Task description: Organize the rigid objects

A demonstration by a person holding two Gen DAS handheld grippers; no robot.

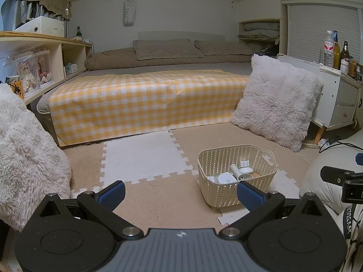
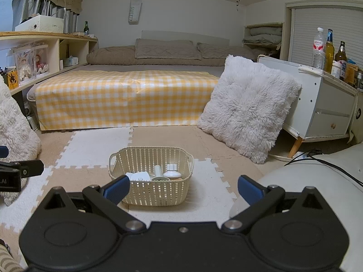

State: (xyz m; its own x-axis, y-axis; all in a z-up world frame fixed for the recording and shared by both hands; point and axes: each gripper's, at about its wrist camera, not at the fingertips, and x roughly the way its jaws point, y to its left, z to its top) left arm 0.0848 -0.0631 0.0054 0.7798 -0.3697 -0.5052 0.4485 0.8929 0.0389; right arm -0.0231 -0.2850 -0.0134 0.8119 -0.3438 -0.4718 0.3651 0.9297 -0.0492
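While both grippers hover low over the foam floor mat, the left gripper has its blue fingers spread wide, empty. Right gripper likewise spread, holding nothing. Cream basket sits lower centre of the right view, lower right of the left view, holding several white bottles. Fluffy white pillow leans against the white cabinet, right of frame.
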